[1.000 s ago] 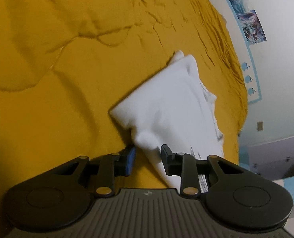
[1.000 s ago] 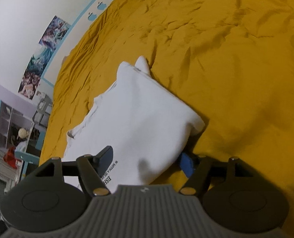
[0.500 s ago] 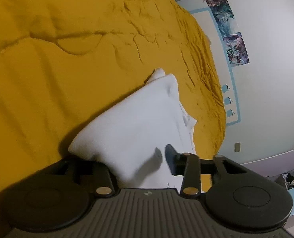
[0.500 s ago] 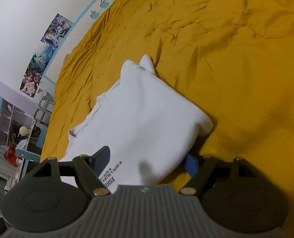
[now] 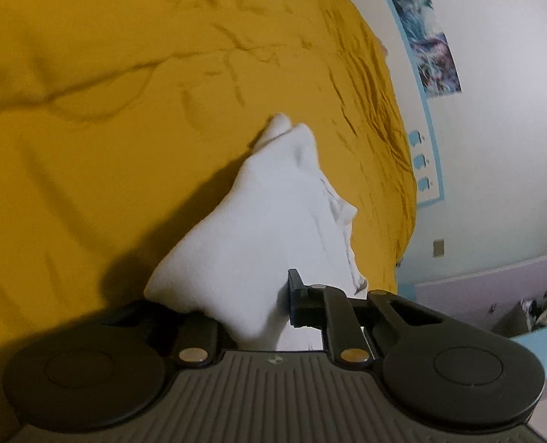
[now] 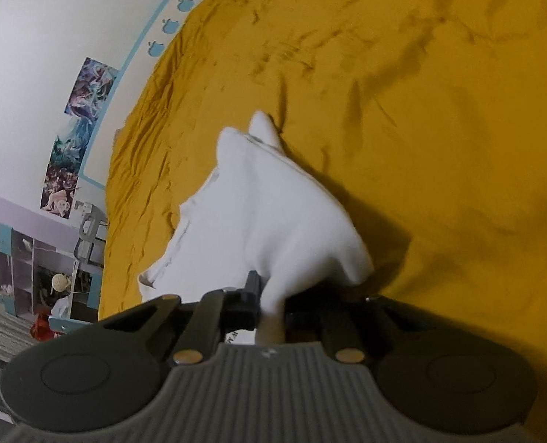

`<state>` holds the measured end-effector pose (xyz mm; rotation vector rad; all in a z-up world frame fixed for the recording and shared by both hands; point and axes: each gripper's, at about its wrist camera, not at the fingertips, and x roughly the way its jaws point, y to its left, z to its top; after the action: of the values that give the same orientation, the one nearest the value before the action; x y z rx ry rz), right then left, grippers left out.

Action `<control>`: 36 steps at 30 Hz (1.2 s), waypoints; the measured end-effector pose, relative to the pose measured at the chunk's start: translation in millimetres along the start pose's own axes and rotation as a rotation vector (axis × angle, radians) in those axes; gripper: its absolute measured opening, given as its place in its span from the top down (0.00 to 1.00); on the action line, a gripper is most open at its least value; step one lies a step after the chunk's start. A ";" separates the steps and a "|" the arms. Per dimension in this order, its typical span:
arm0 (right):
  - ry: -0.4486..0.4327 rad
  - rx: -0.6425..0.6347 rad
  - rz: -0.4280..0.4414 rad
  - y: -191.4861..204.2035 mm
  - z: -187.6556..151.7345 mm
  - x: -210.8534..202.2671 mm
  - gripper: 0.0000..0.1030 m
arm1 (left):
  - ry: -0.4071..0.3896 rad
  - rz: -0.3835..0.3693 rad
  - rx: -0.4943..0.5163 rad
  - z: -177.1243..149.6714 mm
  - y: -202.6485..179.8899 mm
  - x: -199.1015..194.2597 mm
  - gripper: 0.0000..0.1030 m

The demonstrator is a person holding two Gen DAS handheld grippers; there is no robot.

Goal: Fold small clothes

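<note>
Because the folded white cotton garment [image 5: 269, 229] on the mustard-yellow bedspread [image 5: 89, 129] is light and limp, grip near-edge corners: left gripper [image 5: 251, 310] and right gripper [image 6: 271, 302] have just closed there, at 6 o'clock.

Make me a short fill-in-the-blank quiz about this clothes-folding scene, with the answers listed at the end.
1. The white garment lies on a bedspread whose colour is ____.
2. The jaws of the right gripper have just been closing and are now ____ on a bunch of the white cloth.
3. The left gripper grips the garment at its ____ end, the one closest to the camera.
4. On the wall, beside the posters, are small apple shapes coloured ____.

Missing words: yellow; shut; near; blue
</note>
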<state>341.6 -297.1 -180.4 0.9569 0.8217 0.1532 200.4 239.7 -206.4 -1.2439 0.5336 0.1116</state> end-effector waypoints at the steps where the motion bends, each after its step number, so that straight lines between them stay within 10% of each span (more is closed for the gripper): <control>1: -0.005 -0.009 0.008 4.6 1.3 -3.7 0.96 | 0.003 0.002 0.011 0.5 -4.4 -1.7 0.84; 17: 0.010 -0.039 0.113 16.4 -15.7 -142.1 0.98 | 0.043 -0.058 0.126 -48.3 -41.6 -117.8 0.87; 24: 0.061 0.081 0.028 -52.2 -48.6 -169.7 0.98 | 0.098 0.113 0.142 -80.3 12.9 -134.2 0.85; 30: 0.025 0.183 0.029 -95.4 -52.4 -184.8 0.96 | 0.098 0.097 0.148 -67.4 24.1 -150.9 0.78; 36: -0.099 0.042 -0.053 -81.8 -33.4 -236.8 0.80 | -0.081 0.295 0.309 -43.1 2.1 -207.1 0.73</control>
<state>135.5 -431.6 -122.8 0.9732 0.7607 0.0423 4.9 242.8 -125.7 -0.8519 0.6357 0.3149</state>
